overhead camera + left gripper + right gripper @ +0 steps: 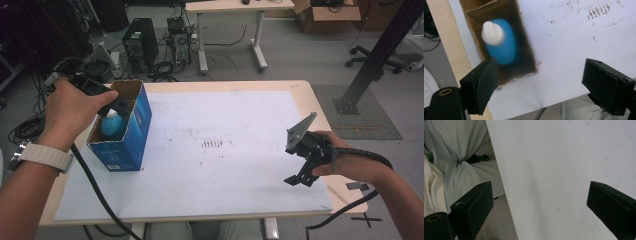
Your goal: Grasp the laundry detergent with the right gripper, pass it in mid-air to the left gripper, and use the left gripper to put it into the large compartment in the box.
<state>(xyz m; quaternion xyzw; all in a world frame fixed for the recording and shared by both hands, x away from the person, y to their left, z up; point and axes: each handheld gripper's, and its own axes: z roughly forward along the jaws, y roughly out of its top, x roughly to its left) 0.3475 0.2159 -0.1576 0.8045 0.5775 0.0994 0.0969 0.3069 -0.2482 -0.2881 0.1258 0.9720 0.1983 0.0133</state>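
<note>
Hovering over blue box (125,131) w/ bottle (501,41), left tongs (541,85) released; right tongs (541,210) released.

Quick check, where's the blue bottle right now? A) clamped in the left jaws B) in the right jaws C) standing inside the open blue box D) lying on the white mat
C: the blue bottle with its white cap stands inside the open blue box, below the open left gripper, whose jaws hold nothing.

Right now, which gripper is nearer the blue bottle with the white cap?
Left. The left gripper hovers above the blue bottle in its box; the right gripper is far across the table.
</note>
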